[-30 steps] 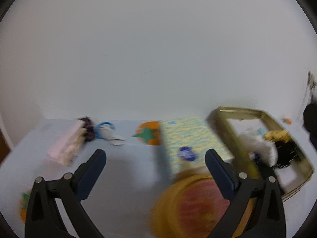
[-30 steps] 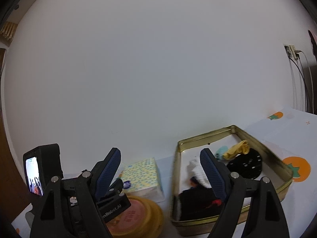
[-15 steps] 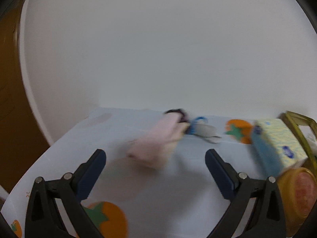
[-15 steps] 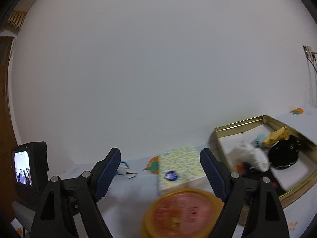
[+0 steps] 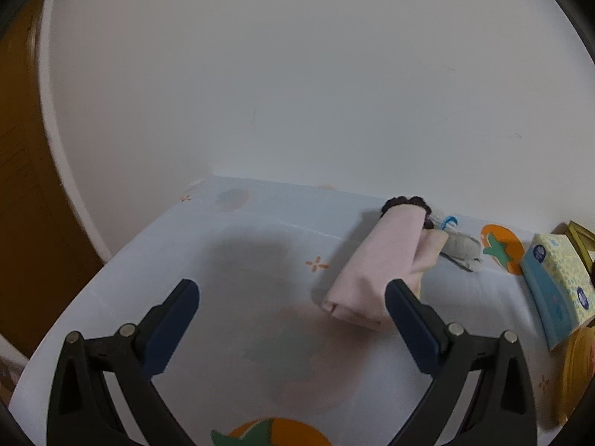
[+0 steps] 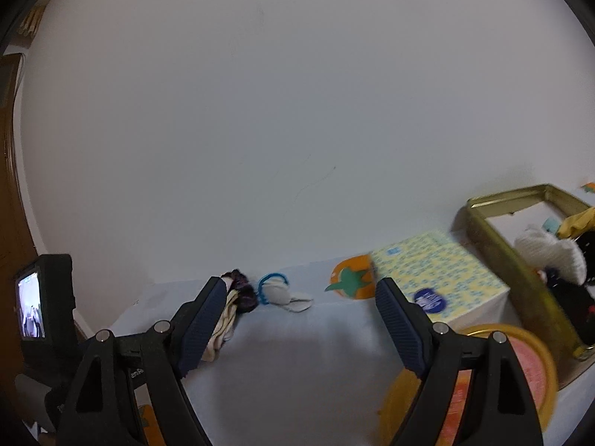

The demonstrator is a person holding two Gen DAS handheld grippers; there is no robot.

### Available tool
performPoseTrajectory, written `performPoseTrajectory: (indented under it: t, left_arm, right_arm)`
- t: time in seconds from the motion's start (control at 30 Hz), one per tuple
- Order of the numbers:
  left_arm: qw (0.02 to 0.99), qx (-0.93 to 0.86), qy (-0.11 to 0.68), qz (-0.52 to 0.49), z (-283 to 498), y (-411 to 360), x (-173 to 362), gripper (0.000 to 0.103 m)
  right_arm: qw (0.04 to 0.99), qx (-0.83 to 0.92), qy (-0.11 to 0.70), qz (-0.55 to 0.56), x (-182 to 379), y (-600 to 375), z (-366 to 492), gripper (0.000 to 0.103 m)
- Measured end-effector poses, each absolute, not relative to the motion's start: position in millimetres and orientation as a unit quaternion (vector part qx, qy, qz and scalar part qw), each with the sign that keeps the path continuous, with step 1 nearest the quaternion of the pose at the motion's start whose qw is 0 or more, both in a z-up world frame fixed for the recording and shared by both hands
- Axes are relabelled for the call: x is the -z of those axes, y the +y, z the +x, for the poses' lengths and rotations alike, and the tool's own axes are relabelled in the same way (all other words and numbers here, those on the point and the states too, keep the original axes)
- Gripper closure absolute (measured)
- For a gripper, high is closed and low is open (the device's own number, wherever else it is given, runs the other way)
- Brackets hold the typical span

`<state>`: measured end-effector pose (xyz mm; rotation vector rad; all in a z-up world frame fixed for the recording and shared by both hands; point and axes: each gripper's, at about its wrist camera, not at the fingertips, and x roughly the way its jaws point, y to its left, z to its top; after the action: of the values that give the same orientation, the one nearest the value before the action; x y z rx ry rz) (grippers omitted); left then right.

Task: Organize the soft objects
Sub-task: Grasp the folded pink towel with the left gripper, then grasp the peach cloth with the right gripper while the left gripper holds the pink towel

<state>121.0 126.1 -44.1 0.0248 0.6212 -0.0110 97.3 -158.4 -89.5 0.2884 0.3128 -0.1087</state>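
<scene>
So your left gripper [image 5: 292, 306], jaws wide w/ nothing between, sits nearest the pink folded cloth [image 5: 375, 265], lying right of centre, long axis running away toward the wall.

Bare tablecloth [image 5: 241, 260] lies open at left; folded pink cloth [image 5: 375, 264] and tissue box [image 5: 557, 282] crowd the right.

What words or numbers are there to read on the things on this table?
None can be read for sure.
Tissue box: round blue logo, letters too blurred.
Round yellow lid: pink label, print blurred.
Left claw's body: small white letters, mostly hidden.
Small screen: a picture, no words.
</scene>
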Motion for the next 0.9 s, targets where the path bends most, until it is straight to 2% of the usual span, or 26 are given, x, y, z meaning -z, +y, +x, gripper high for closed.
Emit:
performPoseTrajectory:
  t: [0.23, 0.3, 0.37, 0.4, 0.47, 0.57, 0.8, 0.9]
  left_arm:
    - [0.944, 0.057, 0.315, 0.081, 155, 92, 50, 0.001]
    - [0.939, 0.073, 0.326, 0.084, 168, 86, 54, 0.009]
    - [0.930, 0.095, 0.344, 0.089, 175, 82, 58, 0.042]
    - [0.926, 0.104, 0.353, 0.090, 178, 80, 61, 0.049]
    - [0.919, 0.127, 0.363, 0.086, 181, 81, 63, 0.079]
    - [0.923, 0.154, 0.349, 0.047, 179, 95, 58, 0.090]
    - [0.934, 0.173, 0.302, -0.079, 158, 170, 20, 0.091]
    - [0.945, 0.148, 0.274, -0.101, 148, 199, 7, 0.091]
  right_arm:
    - [0.970, 0.047, 0.175, 0.161, 98, -169, 109, 0.019]
    - [0.969, 0.046, 0.179, 0.164, 100, -171, 111, 0.019]
    - [0.968, 0.044, 0.185, 0.166, 101, -172, 114, 0.019]
    - [0.967, 0.044, 0.186, 0.167, 101, -172, 116, 0.019]
    - [0.966, 0.044, 0.190, 0.169, 102, -173, 118, 0.019]
    - [0.965, 0.044, 0.190, 0.174, 103, -174, 117, 0.019]
    - [0.965, 0.035, 0.191, 0.173, 101, -175, 114, 0.019]
    - [0.965, 0.033, 0.195, 0.175, 102, -175, 115, 0.019]
